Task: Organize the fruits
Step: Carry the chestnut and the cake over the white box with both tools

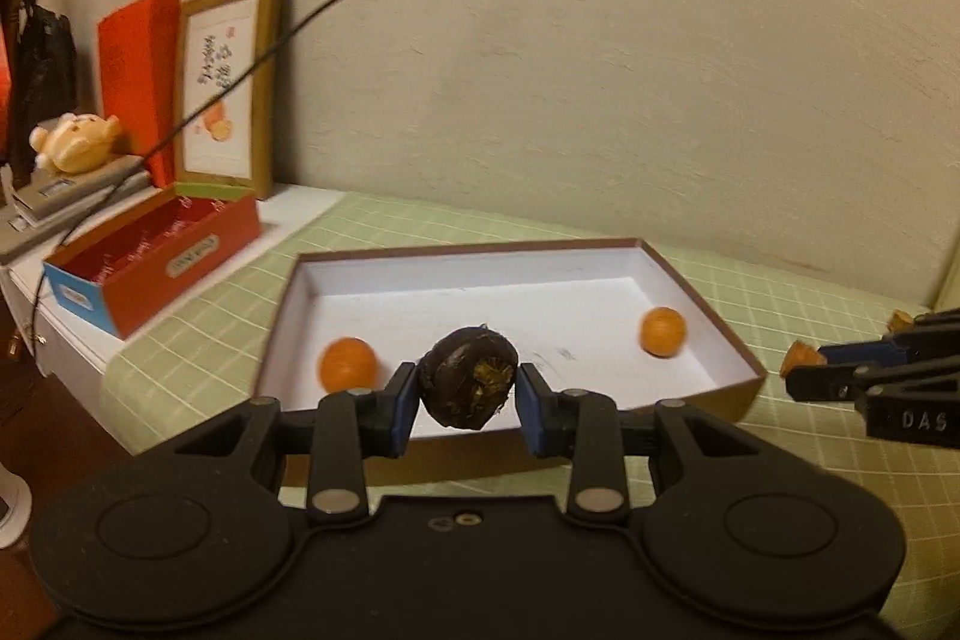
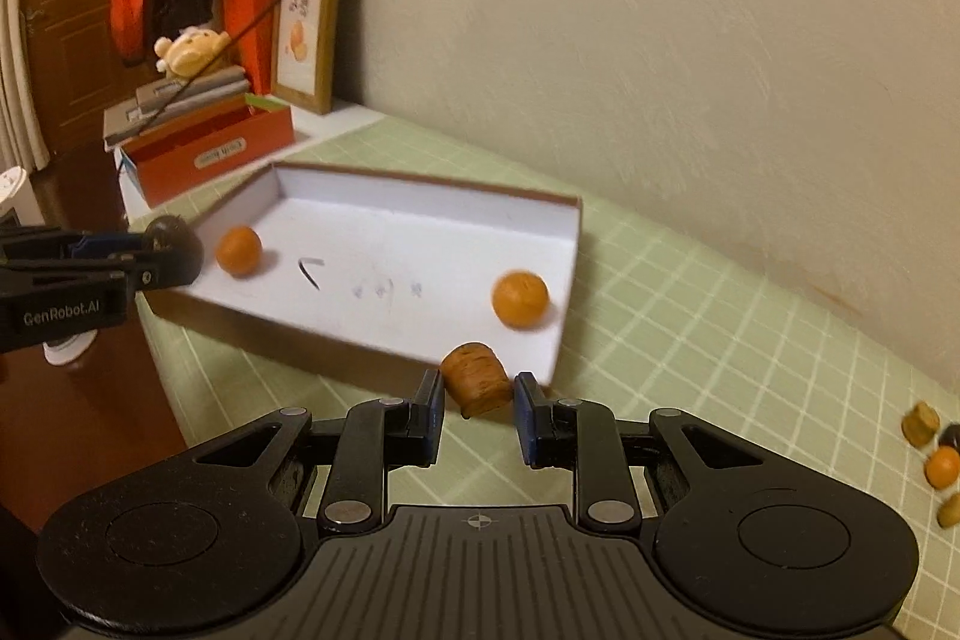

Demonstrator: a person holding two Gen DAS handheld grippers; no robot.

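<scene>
A shallow white-lined box (image 1: 729, 340) (image 2: 570, 244) lies on the green grid mat. Two oranges lie in it, one at the left (image 1: 348, 364) (image 2: 239, 251) and one at the right (image 1: 662, 331) (image 2: 519, 299). My left gripper (image 1: 467, 391) is shut on a dark brown round fruit (image 1: 468, 377) and holds it over the box's near edge; the fruit also shows in the right wrist view (image 2: 177, 244). My right gripper (image 2: 479, 391) is shut on a tan-brown barrel-shaped fruit (image 2: 477, 377) at the box's near right corner; its tip shows in the left wrist view (image 1: 801, 357).
A red and blue open box (image 1: 156, 268) (image 2: 210, 148), a framed picture (image 1: 228, 82), a red bag, a plush toy (image 1: 75, 142) and stacked books stand at the back left. Several small fruits (image 2: 936, 454) lie on the mat at the far right. A wall rises behind the mat.
</scene>
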